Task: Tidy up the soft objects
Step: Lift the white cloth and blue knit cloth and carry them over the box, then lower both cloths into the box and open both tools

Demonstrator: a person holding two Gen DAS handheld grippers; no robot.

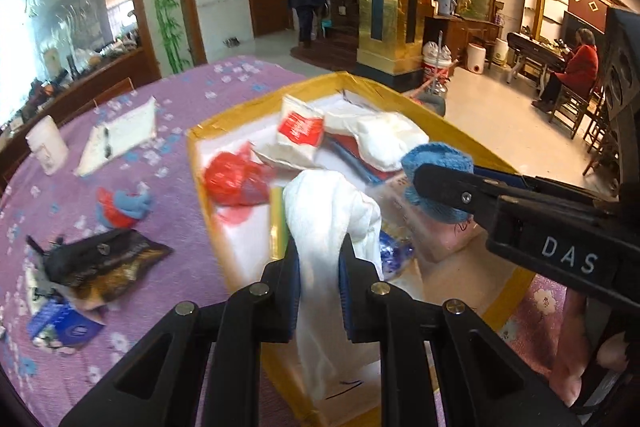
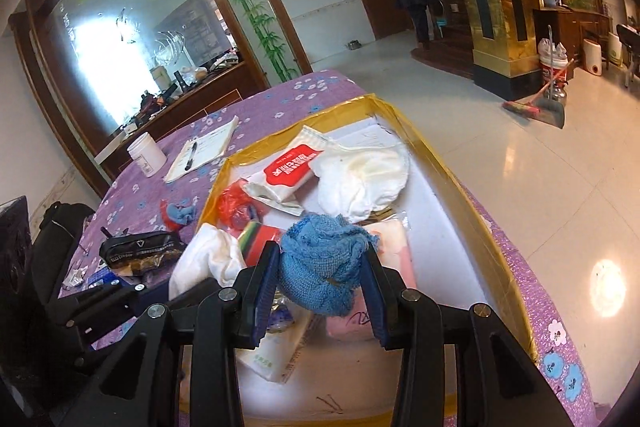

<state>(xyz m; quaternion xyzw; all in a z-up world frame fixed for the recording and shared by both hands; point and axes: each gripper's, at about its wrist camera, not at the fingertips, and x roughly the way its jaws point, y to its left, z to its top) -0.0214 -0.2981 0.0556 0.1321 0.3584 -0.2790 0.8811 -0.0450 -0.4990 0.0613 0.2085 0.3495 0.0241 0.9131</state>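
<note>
Soft objects crowd the yellow-rimmed box (image 2: 476, 187) on the purple flowered table (image 1: 132, 95), and two more hang over it in my grip. My left gripper (image 1: 318, 291) has its jaws pressed nearly together on a white cloth (image 1: 328, 211), whose lower end drops behind the fingers toward the box's near edge, out of sight. My right gripper (image 2: 318, 287) pinches a bunched blue knitted cloth (image 2: 324, 263) between half-spread jaws, over the box's near half; in the left view only one of its fingers shows, lettered "DAS". Both grippers angle downward into the box.

Inside, a red-and-white packet (image 2: 288, 167) bears writing too blurred to read. Beside it, toward the far right corner, lies a crumpled white cloth (image 2: 364, 179); a red plastic bag (image 1: 236, 183) sits against the left wall. A pink pack (image 2: 394, 247) and a striped item (image 2: 258, 239) are largely covered by my fingers.

Outside, near the table's left edge, lie a dark snack bag (image 1: 104, 259), a red-and-blue scrap (image 1: 124, 207), a notepad with pen (image 2: 204, 151) and a white jar (image 2: 146, 155), its label illegible.
</note>
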